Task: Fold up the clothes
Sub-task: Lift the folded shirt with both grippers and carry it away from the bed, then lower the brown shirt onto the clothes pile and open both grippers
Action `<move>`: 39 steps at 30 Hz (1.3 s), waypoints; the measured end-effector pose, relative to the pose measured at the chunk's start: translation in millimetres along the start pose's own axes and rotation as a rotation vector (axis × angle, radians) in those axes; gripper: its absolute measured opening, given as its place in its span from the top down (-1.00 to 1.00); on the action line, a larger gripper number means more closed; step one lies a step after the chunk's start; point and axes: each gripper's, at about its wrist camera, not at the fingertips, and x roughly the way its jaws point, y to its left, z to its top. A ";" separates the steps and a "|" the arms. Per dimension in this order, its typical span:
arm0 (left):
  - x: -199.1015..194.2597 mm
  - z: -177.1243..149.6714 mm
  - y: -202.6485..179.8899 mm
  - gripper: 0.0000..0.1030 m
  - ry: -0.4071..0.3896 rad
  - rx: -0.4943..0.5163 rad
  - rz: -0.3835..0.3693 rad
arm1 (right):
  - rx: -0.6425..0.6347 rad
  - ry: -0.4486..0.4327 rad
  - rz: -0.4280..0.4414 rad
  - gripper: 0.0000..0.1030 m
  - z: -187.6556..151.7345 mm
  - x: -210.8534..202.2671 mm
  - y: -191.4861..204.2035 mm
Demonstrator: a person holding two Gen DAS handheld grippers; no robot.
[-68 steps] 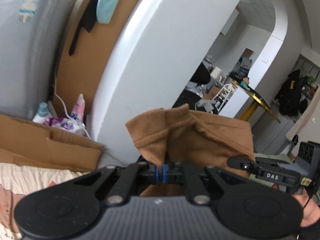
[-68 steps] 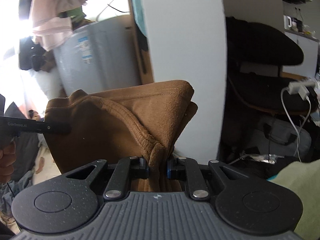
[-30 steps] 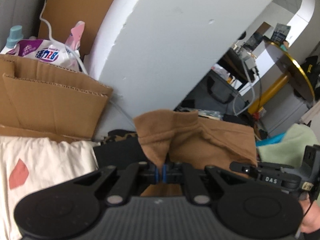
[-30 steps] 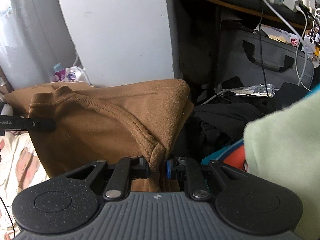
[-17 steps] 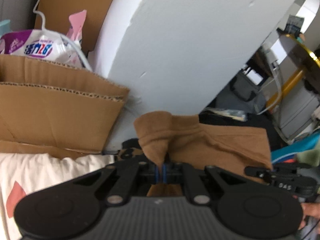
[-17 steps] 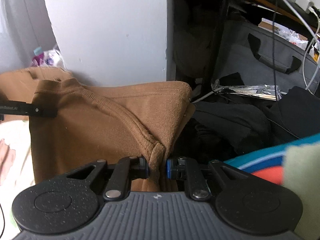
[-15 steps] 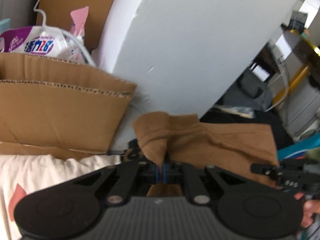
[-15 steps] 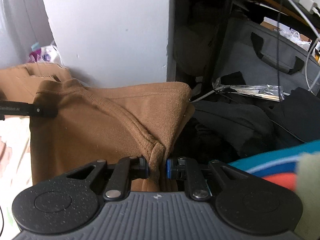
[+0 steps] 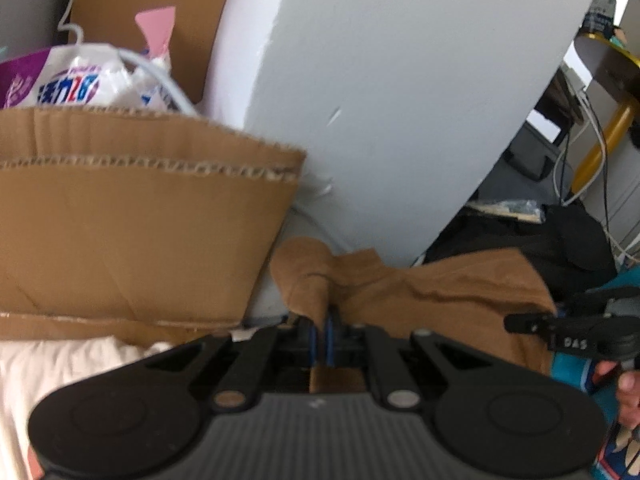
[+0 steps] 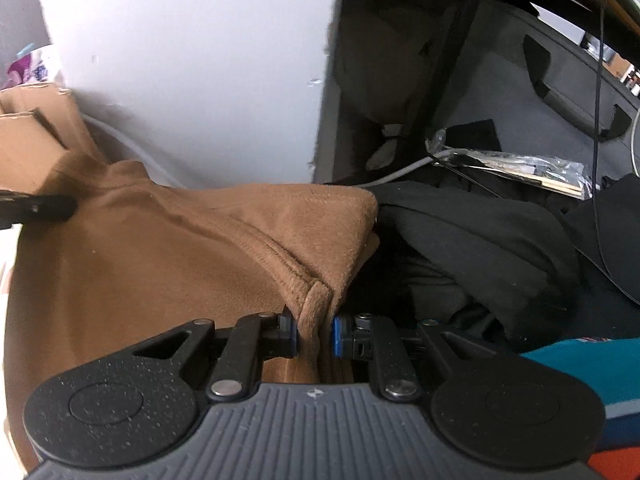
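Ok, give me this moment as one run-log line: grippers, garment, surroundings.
left gripper: shut on brown garment | right gripper: shut on brown garment | garment: stretched between both | nearby: cardboard box, black clothes

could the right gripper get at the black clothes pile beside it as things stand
Probably not yet: the right gripper has its jaws shut on the brown garment. The black clothes pile lies just right of it, unobstructed, so it would have to let go first.

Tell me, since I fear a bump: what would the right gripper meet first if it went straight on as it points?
Probably the white wall. The right gripper, shut on the brown garment, points past the cloth toward the wall's corner edge; depth is unclear.
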 end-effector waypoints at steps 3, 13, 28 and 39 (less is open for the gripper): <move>-2.6 -5.2 5.1 0.80 0.011 -0.017 0.027 | 0.001 0.012 -0.015 0.69 0.9 4.3 -1.4; -22.2 -24.1 23.2 0.04 0.027 -0.081 0.086 | -0.009 -0.070 -0.070 0.18 2.9 -21.9 -13.4; -61.2 -86.0 1.7 -0.14 0.045 -0.195 -0.009 | 0.056 -0.092 -0.030 0.56 -12.6 -12.2 -10.7; -53.8 -113.2 -6.9 -0.11 0.090 -0.163 -0.022 | 0.126 -0.120 -0.038 0.59 3.8 15.1 -22.9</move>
